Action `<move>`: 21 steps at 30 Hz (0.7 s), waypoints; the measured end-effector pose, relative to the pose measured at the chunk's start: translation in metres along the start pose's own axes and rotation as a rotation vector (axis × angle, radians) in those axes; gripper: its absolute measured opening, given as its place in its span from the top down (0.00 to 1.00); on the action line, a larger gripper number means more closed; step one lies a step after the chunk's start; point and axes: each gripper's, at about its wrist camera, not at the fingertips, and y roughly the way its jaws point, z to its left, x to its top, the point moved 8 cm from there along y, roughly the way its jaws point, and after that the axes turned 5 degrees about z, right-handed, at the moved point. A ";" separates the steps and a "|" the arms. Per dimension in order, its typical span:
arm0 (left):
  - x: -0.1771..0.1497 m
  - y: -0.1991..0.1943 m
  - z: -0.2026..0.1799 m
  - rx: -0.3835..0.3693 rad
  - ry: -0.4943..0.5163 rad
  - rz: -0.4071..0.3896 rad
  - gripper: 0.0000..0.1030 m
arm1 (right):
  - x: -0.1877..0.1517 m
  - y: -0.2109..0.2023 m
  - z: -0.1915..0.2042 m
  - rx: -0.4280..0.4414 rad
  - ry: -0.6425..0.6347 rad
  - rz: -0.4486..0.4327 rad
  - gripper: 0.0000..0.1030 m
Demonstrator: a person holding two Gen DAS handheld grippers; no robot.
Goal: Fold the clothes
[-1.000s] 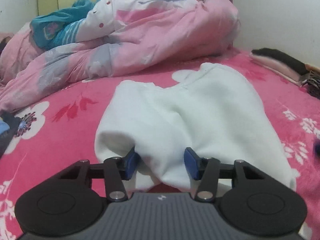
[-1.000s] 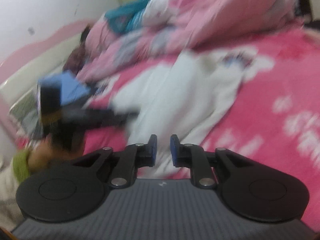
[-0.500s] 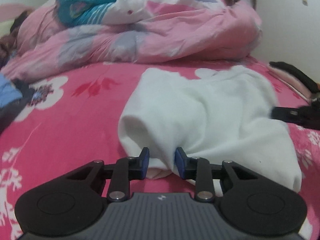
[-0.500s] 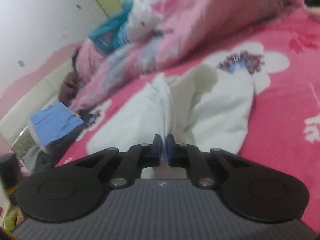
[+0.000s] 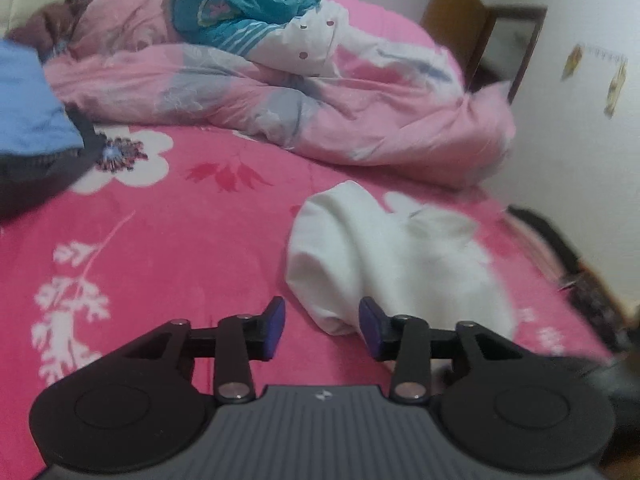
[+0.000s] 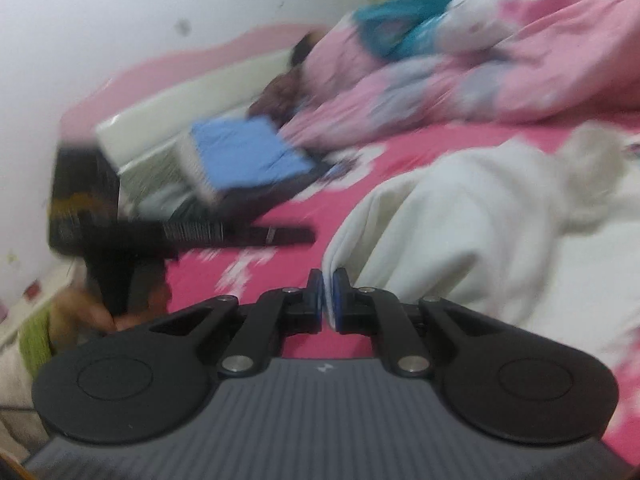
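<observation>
Pinching nothing on the left: the left gripper (image 5: 322,326) has its blue-padded fingers (image 5: 274,326) spread wide, hovering just above the pink floral bedsheet (image 5: 168,248). The rolled end of the white garment (image 5: 384,264) sits just ahead of the gap, nearer the right pad, with no contact visible.

Left wrist view, left to right:
- folded blue cloth (image 5: 28,108) on a dark pile at the left edge of the bed
- crumpled pink duvet (image 5: 320,112) across the back, teal patterned fabric (image 5: 240,16) on top of it
- white garment bunched on the sheet right of centre, one rounded fold facing the camera
- dark stack of clothes (image 5: 580,276) along the right edge, blurred
- wooden door frame (image 5: 488,36) and white wall behind

Right wrist view (heavy motion blur), left to right:
- the other tool shows as a black bar at left, a hand (image 6: 100,312) below it, details unreadable
- blue cloth (image 6: 248,152) on the same dark pile, near the cream headboard (image 6: 160,120)
- right gripper (image 6: 327,300) has its fingers pressed together on an edge of the white garment (image 6: 480,240); fabric visibly runs into the narrow slit between the pads
- the rest of the garment lies spread on the sheet to the right of the gripper, pink duvet (image 6: 520,72) behind it

Garment location: on the bed, mid-sheet, in front of the duvet, held at one edge by the right tool only.
</observation>
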 end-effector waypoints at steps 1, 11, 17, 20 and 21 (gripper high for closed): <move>-0.001 -0.005 0.002 -0.025 -0.018 0.005 0.55 | -0.004 0.010 0.008 0.021 -0.003 0.022 0.96; -0.014 -0.006 0.028 -0.034 -0.094 0.045 0.40 | -0.014 0.027 0.033 0.022 -0.059 0.081 0.67; -0.025 0.009 0.020 -0.134 -0.098 0.085 0.19 | 0.020 -0.071 -0.019 0.004 0.058 -0.158 0.33; -0.036 0.023 0.010 -0.166 -0.083 0.137 0.16 | 0.041 -0.088 -0.070 -0.093 0.140 -0.188 0.24; -0.041 0.028 0.007 -0.160 -0.077 0.153 0.16 | 0.048 -0.089 -0.089 -0.134 0.166 -0.188 0.22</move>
